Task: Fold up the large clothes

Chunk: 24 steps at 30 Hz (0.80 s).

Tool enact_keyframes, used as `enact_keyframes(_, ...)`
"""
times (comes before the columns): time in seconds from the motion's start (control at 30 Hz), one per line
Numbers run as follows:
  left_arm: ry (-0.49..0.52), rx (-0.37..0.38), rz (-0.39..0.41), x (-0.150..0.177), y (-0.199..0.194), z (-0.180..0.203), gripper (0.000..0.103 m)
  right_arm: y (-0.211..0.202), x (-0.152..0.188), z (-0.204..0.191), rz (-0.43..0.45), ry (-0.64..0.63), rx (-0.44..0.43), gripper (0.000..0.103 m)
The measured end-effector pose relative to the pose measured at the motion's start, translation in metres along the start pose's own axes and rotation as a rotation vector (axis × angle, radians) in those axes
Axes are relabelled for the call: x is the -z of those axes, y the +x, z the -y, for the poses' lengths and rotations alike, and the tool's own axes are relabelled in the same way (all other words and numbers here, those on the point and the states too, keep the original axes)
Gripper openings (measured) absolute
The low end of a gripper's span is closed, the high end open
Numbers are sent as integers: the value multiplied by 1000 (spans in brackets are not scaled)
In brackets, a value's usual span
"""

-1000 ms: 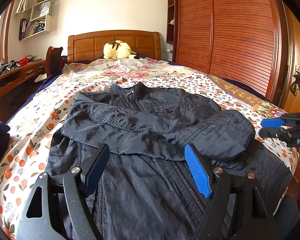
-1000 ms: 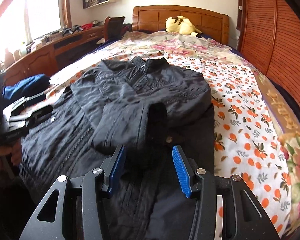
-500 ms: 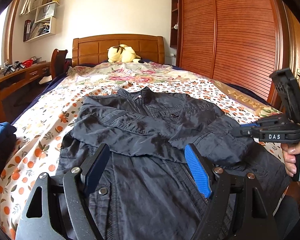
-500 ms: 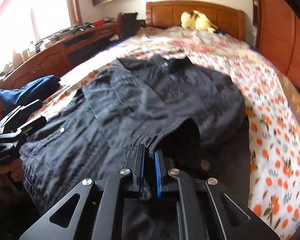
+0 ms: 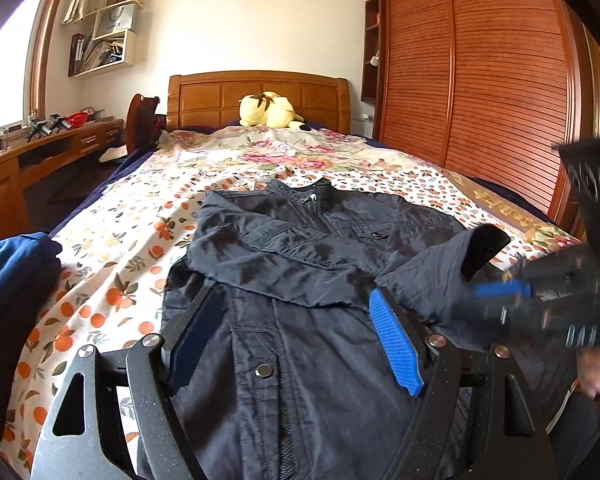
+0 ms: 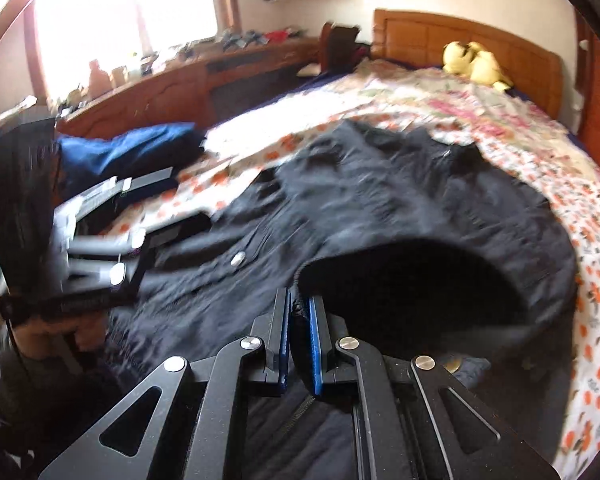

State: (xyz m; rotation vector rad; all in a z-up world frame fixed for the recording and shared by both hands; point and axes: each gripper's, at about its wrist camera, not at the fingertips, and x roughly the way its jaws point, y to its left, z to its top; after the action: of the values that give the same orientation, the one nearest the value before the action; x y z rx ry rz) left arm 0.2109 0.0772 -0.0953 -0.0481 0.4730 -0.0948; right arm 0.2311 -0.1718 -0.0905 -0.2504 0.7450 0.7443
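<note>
- My left claw (image 5: 296,340) is spread wide and holds nothing; it hangs just above the lower front of the dark jacket (image 5: 300,272); the jacket lies flat on the bed (image 5: 112,264), collar toward the headboard (image 5: 256,96)
- My right claw (image 6: 299,344) is pressed together, pinching the edge of the sleeve cuff (image 6: 400,280); the cuff is lifted off the jacket and its dark opening gapes
- To do this well, I think I should hold the cuff tight and lay the sleeve straight across the chest, so no lumps form; my left claw could press the jacket down so it does not slide
- On the left sit a wooden desk (image 5: 40,152) and a blue cloth pile (image 5: 12,272); the bed has a sheet with oranges and flowers; a yellow soft toy (image 5: 268,110) rests by the headboard; a wooden wardrobe (image 5: 480,80) stands on the right
</note>
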Motion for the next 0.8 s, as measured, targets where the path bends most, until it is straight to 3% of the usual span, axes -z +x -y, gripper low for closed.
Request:
enact_keyframes(0.23,-8,-8,-1,1,-2,-6,78,17,17,-18,-67,-7,-36,10)
enact_keyframes(0.43,-3,-1,-2,1,-1,-5,78,-5,19,-25,-26,-43,32,24)
enact_keyframes(0.8,29,113,-84,8,15,23,78,-17,34,28,5,35,180,27)
